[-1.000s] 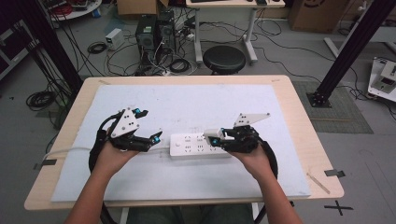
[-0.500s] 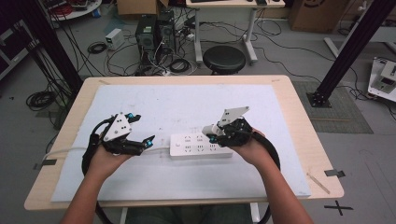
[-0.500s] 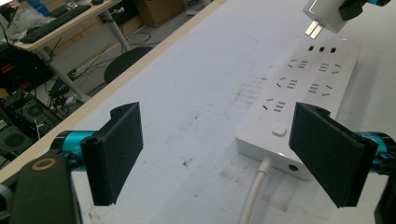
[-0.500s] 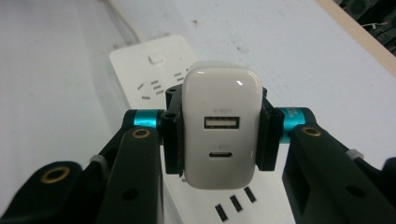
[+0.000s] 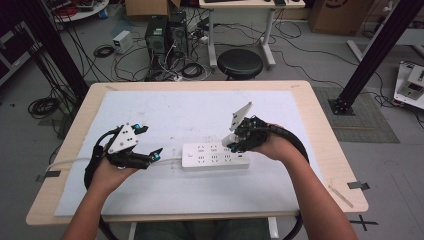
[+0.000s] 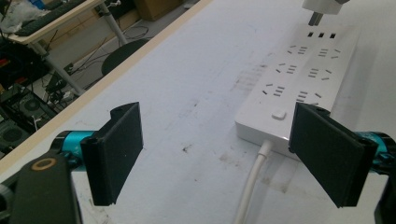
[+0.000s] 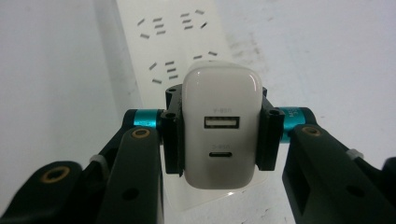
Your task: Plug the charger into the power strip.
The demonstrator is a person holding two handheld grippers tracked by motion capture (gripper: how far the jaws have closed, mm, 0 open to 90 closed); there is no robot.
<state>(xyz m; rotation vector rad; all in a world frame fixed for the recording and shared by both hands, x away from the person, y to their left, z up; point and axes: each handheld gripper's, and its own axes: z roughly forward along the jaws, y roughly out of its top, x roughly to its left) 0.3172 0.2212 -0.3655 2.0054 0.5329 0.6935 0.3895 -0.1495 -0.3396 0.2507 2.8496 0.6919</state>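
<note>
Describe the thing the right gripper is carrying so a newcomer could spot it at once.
Start at the white mat covering the wooden table, then find the white power strip in its middle. Just above the strip's right end, the right gripper clamps a small white USB charger: rounded, with two ports on its back.

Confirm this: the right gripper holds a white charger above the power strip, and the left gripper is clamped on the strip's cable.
One part is wrong. The left gripper is not clamped on the cable: the left gripper view shows its jaws wide open, the cable lying on the table between them untouched. The rest stands: the right gripper holds the white charger above the power strip.
</note>
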